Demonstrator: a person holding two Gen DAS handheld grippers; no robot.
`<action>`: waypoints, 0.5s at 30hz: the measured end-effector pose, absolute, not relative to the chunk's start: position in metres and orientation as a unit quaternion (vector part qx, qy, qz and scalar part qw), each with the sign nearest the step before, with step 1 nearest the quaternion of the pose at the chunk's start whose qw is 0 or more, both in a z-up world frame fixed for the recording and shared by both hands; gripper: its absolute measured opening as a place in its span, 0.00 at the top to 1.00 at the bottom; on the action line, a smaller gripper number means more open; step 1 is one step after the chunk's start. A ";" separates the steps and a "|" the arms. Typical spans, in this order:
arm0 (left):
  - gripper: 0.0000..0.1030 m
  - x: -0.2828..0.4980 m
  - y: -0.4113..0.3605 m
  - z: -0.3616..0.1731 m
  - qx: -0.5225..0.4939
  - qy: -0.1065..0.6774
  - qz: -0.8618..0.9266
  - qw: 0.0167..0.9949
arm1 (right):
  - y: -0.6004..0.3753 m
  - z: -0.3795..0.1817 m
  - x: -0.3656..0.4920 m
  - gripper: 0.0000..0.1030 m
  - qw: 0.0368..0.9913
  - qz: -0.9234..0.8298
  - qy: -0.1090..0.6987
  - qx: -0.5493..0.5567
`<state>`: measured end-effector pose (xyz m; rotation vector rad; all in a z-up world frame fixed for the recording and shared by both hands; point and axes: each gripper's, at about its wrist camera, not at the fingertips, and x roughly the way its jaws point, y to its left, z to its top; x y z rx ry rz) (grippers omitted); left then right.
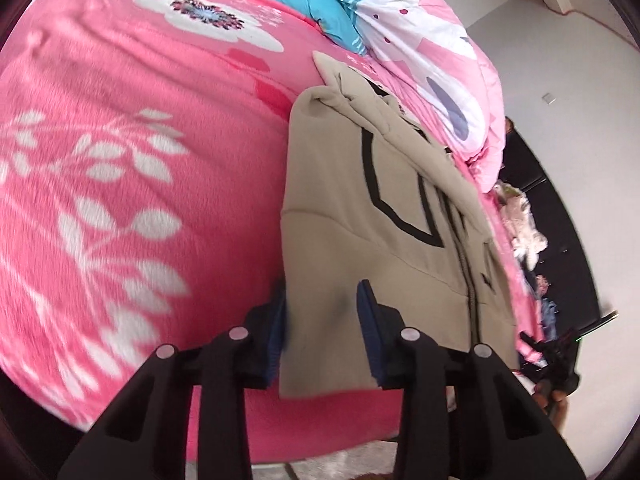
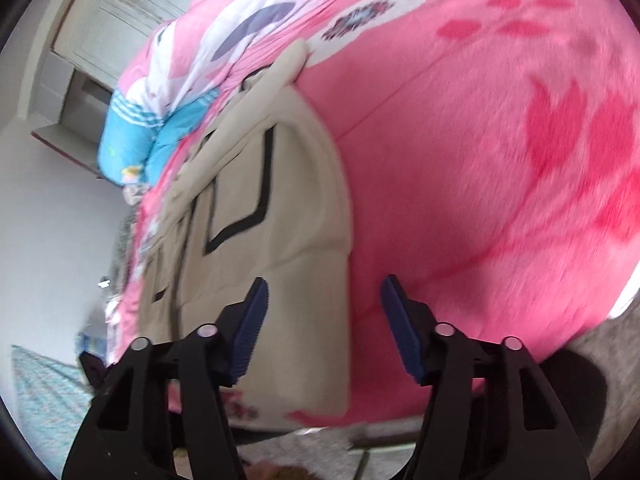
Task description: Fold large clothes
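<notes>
A beige zip hoodie [image 1: 352, 216] with black line trim lies flat on the pink floral blanket [image 1: 140, 160], sleeves folded in, hood at the far end. My left gripper [image 1: 322, 300] is open, its blue pads straddling the hoodie's near left bottom edge. In the right wrist view the hoodie [image 2: 288, 216] lies left of centre. My right gripper [image 2: 324, 300] is open and straddles the hoodie's near right bottom edge. Nothing is gripped.
A bunched quilt [image 1: 420, 40] in pink, white and blue lies at the bed's far side, beyond the hood. The near bed edge runs below both grippers. A dark cabinet [image 1: 560, 240] with clothes stands to the right. White floor [image 2: 52, 220] shows left of the bed.
</notes>
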<state>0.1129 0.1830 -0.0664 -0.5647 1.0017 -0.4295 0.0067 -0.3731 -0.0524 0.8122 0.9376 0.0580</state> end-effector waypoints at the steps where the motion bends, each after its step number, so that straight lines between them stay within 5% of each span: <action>1: 0.68 0.110 0.184 -0.068 -0.278 0.471 -0.209 0.810 | -0.370 -0.056 0.002 0.54 0.804 0.041 0.441 0.398; 15: 0.76 0.111 0.193 -0.084 -0.340 0.481 -0.218 0.778 | -0.365 -0.070 -0.005 0.80 0.777 0.056 0.447 0.439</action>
